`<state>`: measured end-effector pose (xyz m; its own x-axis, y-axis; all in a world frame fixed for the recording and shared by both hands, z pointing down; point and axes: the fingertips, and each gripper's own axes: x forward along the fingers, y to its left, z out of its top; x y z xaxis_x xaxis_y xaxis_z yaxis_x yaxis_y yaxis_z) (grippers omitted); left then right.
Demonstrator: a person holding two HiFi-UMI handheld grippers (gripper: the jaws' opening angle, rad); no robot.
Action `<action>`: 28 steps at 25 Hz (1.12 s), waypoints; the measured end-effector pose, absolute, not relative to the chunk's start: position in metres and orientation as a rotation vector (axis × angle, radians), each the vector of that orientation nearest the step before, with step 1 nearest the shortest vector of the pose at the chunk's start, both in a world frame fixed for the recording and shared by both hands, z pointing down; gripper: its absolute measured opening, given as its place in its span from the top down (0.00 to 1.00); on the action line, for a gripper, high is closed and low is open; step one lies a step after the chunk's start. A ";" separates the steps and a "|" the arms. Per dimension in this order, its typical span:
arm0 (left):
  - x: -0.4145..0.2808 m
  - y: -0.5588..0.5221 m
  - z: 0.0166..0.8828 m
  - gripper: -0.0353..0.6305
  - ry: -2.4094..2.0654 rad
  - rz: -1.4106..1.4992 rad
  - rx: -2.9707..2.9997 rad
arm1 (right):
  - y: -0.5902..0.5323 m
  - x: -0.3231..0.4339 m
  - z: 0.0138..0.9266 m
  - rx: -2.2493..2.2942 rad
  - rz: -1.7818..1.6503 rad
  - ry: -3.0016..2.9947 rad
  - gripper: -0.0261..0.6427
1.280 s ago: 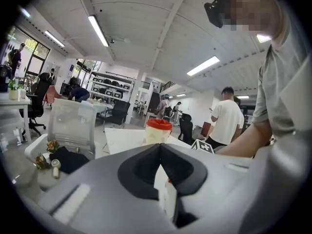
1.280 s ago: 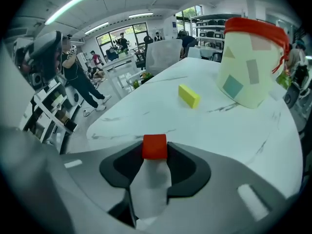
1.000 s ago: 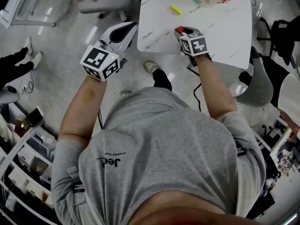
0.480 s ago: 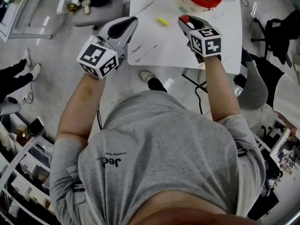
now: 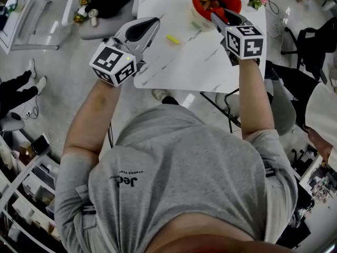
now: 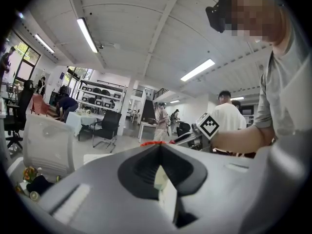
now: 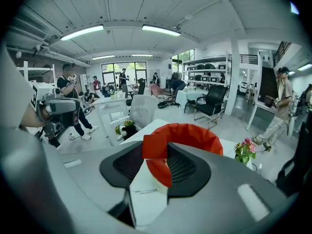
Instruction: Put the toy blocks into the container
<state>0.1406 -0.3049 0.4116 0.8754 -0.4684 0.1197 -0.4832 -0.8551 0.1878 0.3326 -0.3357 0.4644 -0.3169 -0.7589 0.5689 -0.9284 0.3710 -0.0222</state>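
Right jaws pinching red block (image 7: 155, 146), square-faced

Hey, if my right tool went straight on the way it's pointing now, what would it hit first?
Probably the red container. The right tool, shut on a red block, points down toward its opening, though depth is hard to judge.

1. A grey short-sleeved T-shirt (image 5: 179, 162) with small dark lettering covers the person's torso at 6 o'clock in the head view.
2. The left tongs (image 5: 154, 24), at 11 o'clock, have a pale grey shell with a dark inset and a cube of black-and-white square markers.
3. The right tongs (image 5: 216, 16), at 1 o'clock, carry a matching cube; dark ribbed pads line their grey shell.
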 end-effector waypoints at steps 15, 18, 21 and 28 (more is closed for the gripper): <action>0.174 -0.339 0.402 0.86 -0.732 0.091 2.838 | -0.390 0.370 0.456 1.439 0.417 -2.148 0.73; 0.173 -0.341 0.404 0.86 -0.736 0.095 2.835 | -0.396 0.368 0.451 1.456 0.416 -2.184 0.48; 0.170 -0.340 0.404 0.86 -0.740 0.095 2.832 | -0.396 0.363 0.444 1.461 0.408 -2.204 0.46; 0.160 -0.337 0.406 0.86 -0.759 0.081 2.822 | -0.373 0.322 0.432 1.357 0.464 -2.350 0.46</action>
